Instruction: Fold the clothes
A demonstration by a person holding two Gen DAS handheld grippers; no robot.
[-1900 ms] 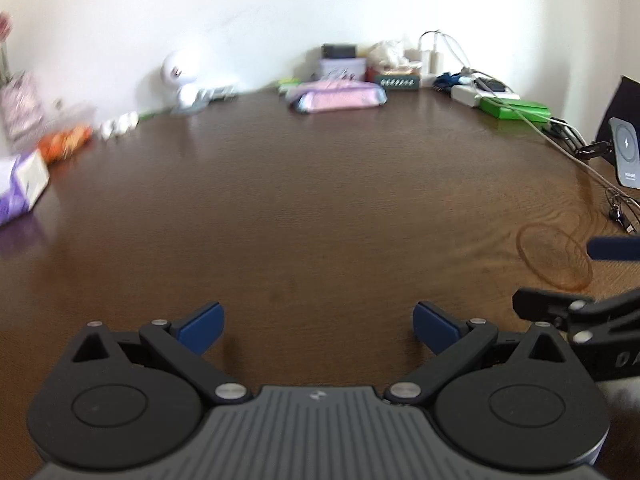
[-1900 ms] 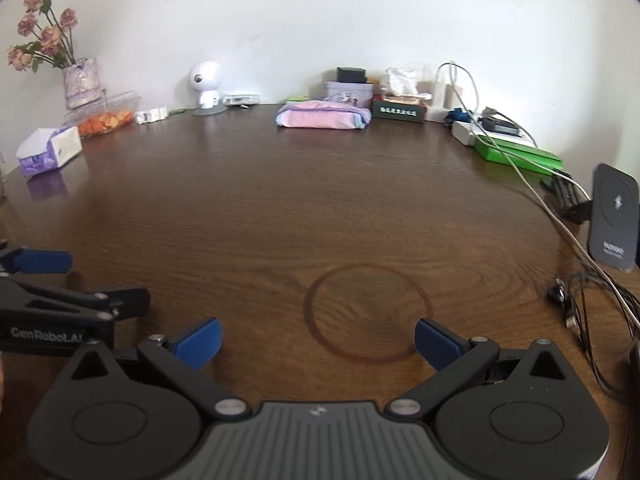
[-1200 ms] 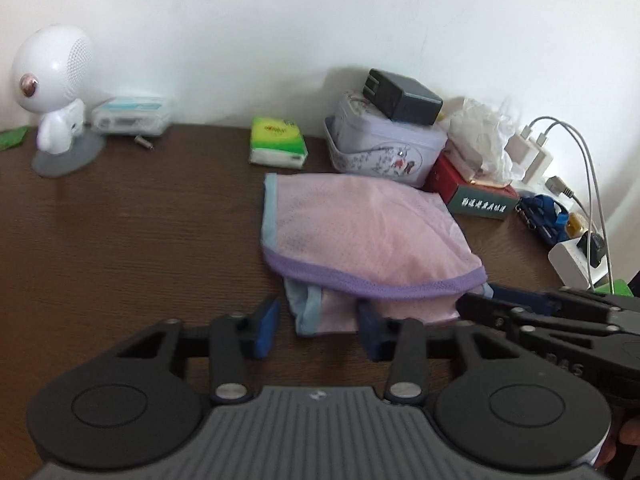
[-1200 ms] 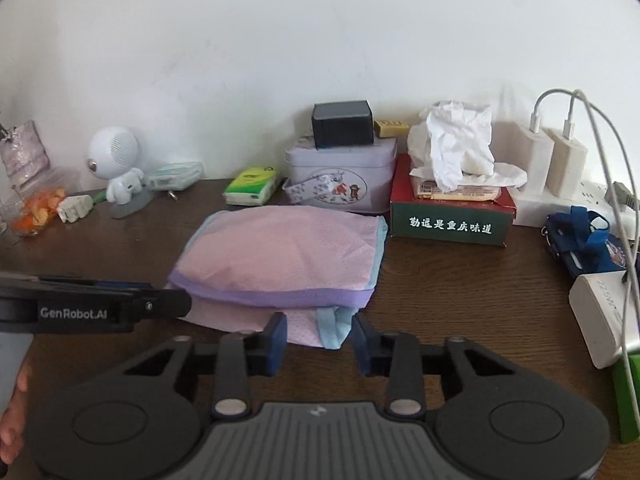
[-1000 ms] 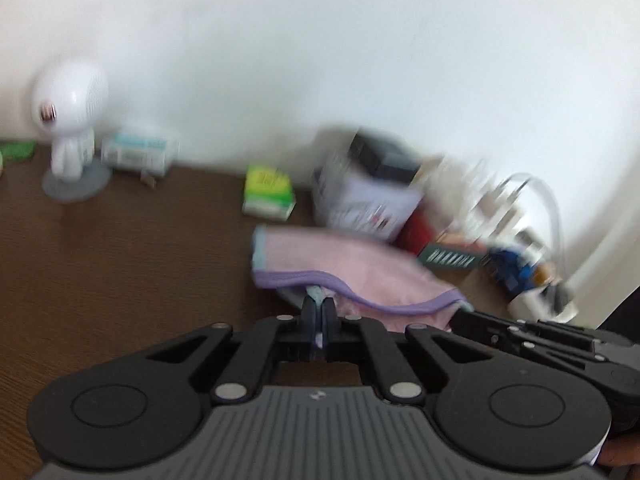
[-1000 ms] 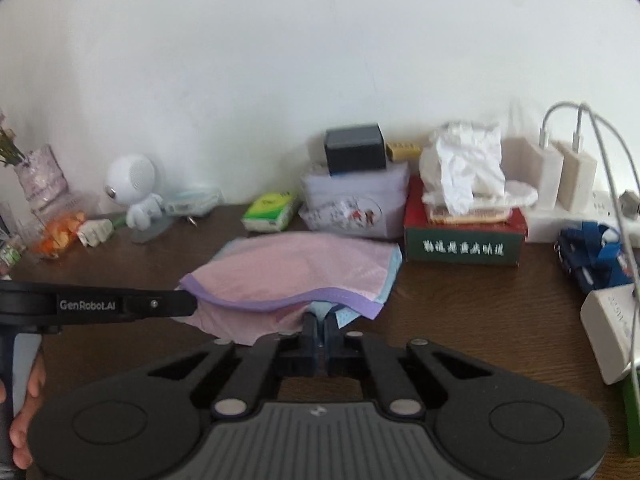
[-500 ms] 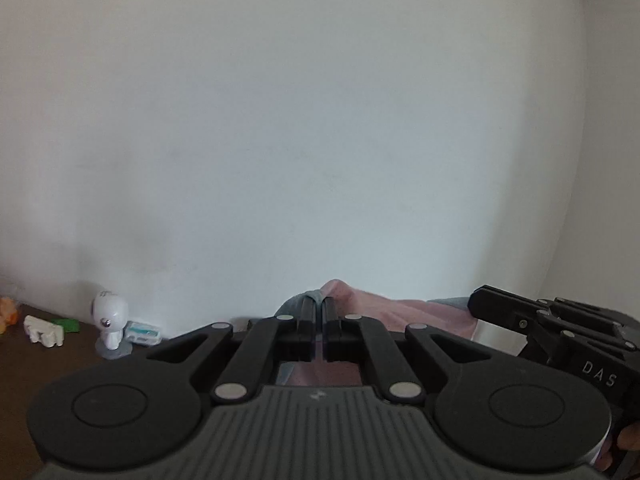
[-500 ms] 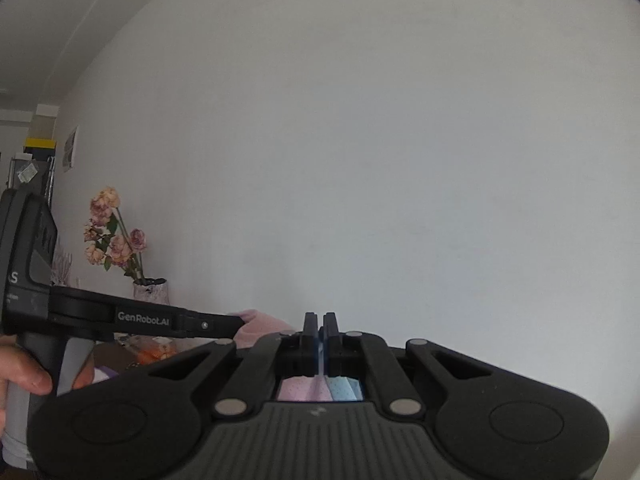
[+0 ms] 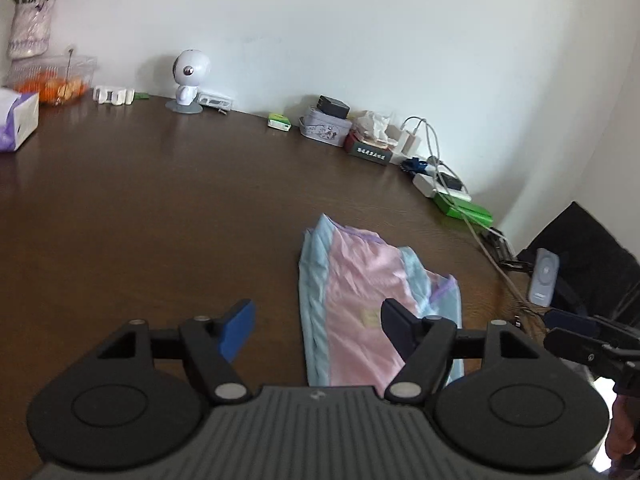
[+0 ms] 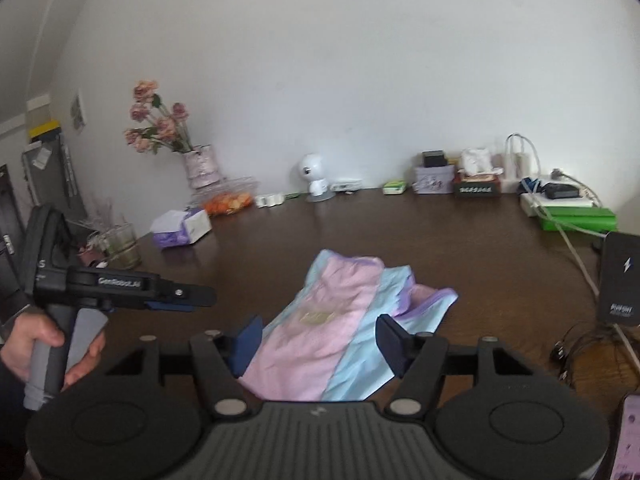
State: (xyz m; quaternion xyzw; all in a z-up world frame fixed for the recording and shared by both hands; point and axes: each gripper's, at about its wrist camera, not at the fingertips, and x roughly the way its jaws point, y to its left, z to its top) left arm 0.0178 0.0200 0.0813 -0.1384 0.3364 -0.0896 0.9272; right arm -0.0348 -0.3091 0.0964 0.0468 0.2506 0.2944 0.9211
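A pink and light-blue garment [image 9: 360, 300] is laid loosely on the dark wooden table [image 9: 140, 208], toward the near edge and away from the clutter lined up along the far edge by the wall. It is rumpled rather than folded flat, with a purple-trimmed corner turned out on its right side.

The left gripper [image 9: 316, 326] is seen with its jaws opening; the garment's near end lies below and between the fingers, but no cloth is pressed by the pads. The right gripper [image 10: 320, 338] is likewise opening, with the cloth lying under the gap and not clamped. In the right wrist view the left gripper is seen held by a hand [image 10: 36, 344] at the left.

Along the far edge a white robot figure [image 9: 188, 76], a tissue box [image 9: 370, 148] and chargers with cables [image 9: 424, 148] are set. A vase of flowers [image 10: 192, 156] stands near the far left corner.
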